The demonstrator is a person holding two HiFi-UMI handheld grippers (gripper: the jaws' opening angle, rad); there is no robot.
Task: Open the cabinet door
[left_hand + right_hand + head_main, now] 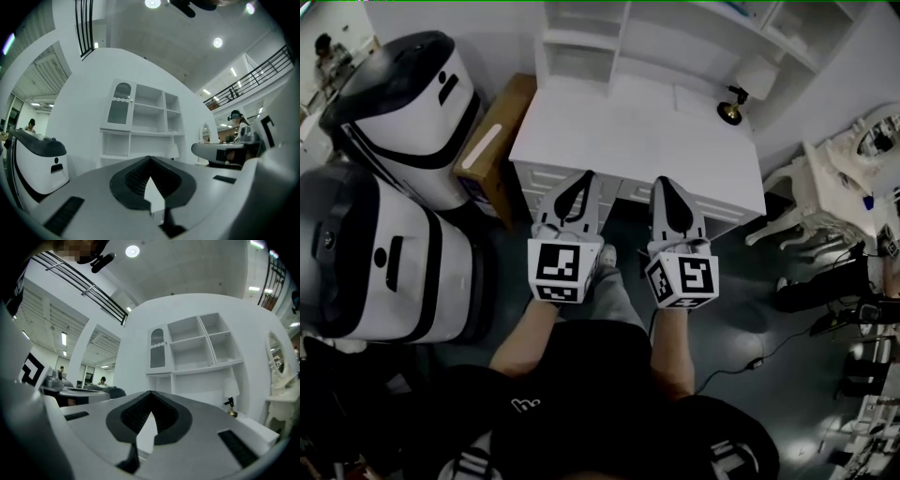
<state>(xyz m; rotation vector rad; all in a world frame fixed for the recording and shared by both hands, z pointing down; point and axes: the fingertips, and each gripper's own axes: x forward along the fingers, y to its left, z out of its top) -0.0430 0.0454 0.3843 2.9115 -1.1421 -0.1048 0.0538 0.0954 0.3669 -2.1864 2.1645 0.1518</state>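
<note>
The left tool [580, 180] and right tool [667, 185], jaws together on nothing, hover at the table's [628, 141] front edge; they bear square markers [558, 265] but no readable writing. The cabinet door [119, 104] stands shut at the hutch's [150, 126] upper left, over the table's back edge. 1 tool should rise, part its jaws and take the door's free edge.

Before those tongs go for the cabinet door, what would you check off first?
1. Left tongs empty: ok, shut on nothing.
2. Right tongs empty: ok, shut on nothing.
3. Tongs open for a grab: not ok, both are shut.
4. Cabinet door in sight: ok, closed, at the upper left of the shelf unit.
5. Door reached: not ok, both tongs are only at the front edge of the desk.
6. Door handle located: cannot tell, too small to make out.
</note>
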